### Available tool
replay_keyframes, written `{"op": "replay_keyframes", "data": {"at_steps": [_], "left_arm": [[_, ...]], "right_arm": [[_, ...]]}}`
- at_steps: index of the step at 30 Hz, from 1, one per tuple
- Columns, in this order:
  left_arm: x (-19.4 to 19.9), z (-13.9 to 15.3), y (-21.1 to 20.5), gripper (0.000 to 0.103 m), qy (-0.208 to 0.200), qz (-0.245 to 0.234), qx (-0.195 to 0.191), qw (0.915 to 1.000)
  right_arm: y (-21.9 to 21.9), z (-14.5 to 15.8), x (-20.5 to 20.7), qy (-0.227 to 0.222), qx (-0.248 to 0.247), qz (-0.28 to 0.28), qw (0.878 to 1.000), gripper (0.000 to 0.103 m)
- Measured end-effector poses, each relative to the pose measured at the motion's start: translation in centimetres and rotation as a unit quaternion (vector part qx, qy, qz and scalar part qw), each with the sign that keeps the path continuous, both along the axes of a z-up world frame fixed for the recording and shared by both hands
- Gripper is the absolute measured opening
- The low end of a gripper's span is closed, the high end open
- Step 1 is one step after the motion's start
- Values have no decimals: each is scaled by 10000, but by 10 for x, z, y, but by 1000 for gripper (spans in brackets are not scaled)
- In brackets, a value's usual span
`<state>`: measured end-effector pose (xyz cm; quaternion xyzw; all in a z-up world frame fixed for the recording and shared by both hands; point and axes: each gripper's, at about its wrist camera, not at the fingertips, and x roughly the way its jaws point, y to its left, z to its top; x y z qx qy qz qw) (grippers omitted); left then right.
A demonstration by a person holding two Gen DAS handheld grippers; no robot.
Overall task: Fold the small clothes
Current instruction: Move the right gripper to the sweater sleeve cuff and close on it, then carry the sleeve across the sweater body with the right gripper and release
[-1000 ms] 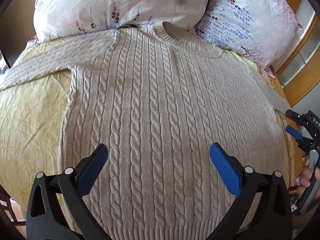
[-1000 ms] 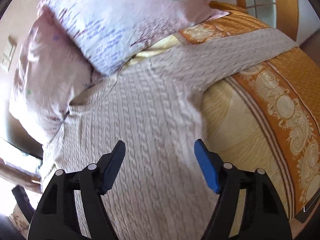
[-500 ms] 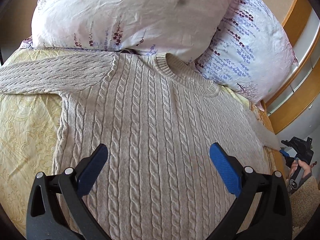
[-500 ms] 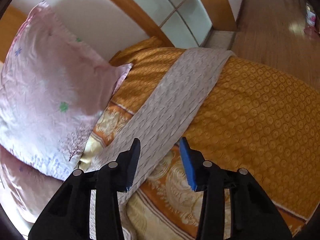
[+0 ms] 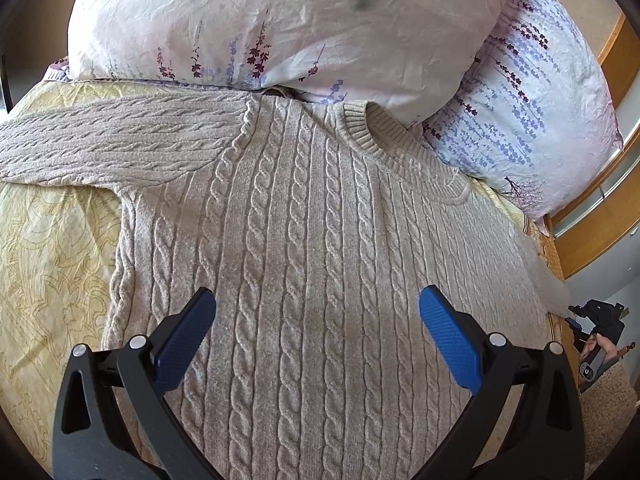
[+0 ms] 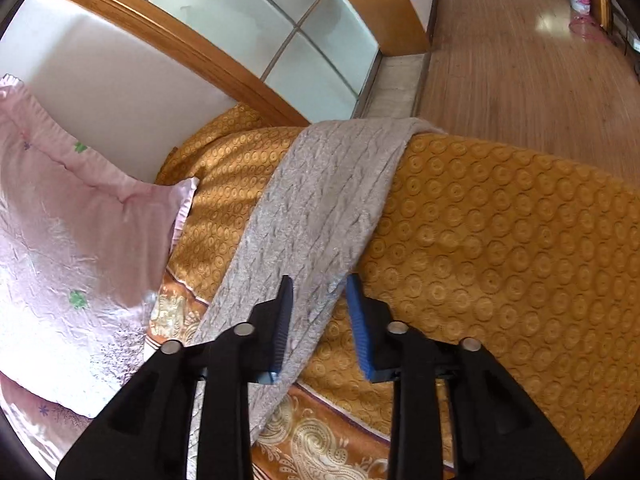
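sweater [image 5: 312,248] flat on the yellow-orange bed [image 5: 52,264], collar toward the pillows [image 5: 280,20]; left gripper [image 5: 316,320] spread wide above it, right gripper [image 6: 318,312] part-open straddling the sleeve [image 6: 320,208].

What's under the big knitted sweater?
The sweater lies flat on a yellow patterned bedspread, which shows beside it. Its far sleeve drapes over the orange cover. Whatever sits directly beneath the sweater's middle is covered.
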<state>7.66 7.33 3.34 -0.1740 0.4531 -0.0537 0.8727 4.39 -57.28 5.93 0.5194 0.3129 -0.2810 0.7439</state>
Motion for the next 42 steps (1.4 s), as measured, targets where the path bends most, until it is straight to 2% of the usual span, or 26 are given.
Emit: {"op": "replay_keyframes", "data": {"at_steps": [3, 6, 10, 14, 17, 19, 23, 26, 29, 31, 33, 36, 37, 39, 41, 42], "left_arm": [[3, -2, 1, 101, 34, -27, -101, 9999], [5, -4, 1, 101, 91, -77, -217, 9997], [9, -6, 1, 101, 65, -131, -349, 9993], [12, -6, -1, 101, 27, -206, -432, 9989], [14, -6, -2, 101, 24, -257, -472, 9985], [14, -7, -3, 101, 24, -277, -494, 9984], [14, -8, -3, 101, 11, -287, -542, 9981], [14, -8, -2, 101, -2, -277, -573, 9980], [13, -8, 0, 101, -6, -245, -612, 9978], [12, -8, 1, 101, 3, -230, -640, 9977], [12, -7, 2, 101, 2, -221, -659, 9976], [12, -7, 2, 101, 16, -214, -680, 9975], [13, -8, 2, 101, 31, -219, -685, 9974], [14, -10, 1, 101, 73, -244, -694, 9973], [15, -9, 0, 101, 78, -273, -687, 9972], [15, -9, 0, 101, 68, -282, -692, 9972]], "right_arm": [[-1, -5, 0, -90, -58, -83, 9999, 9], [-1, -6, -2, -205, -21, -110, 9997, 8], [3, 11, -6, -654, -172, -3, 9977, 8], [13, 38, -5, -1360, -223, 289, 9900, 8], [33, 59, 4, -2024, -139, 740, 9764, 8], [56, 74, 15, -2426, -81, 1238, 9622, 8], [120, 85, 40, -2792, 188, 2340, 9311, 8], [179, 71, 59, -2655, 528, 3190, 9083, 8], [234, 43, 73, -2120, 740, 3844, 8955, 8], [262, 22, 79, -1698, 791, 4121, 8917, 8], [279, 12, 82, -1365, 611, 4322, 8893, 8], [292, 13, 83, -948, -157, 4628, 8812, 8], [294, 15, 83, -880, -356, 4694, 8779, 9], [290, 16, 84, -864, -401, 4706, 8772, 12], [286, 17, 91, -895, -248, 4600, 8831, 15], [281, 19, 90, -928, -143, 4509, 8876, 20]]}}
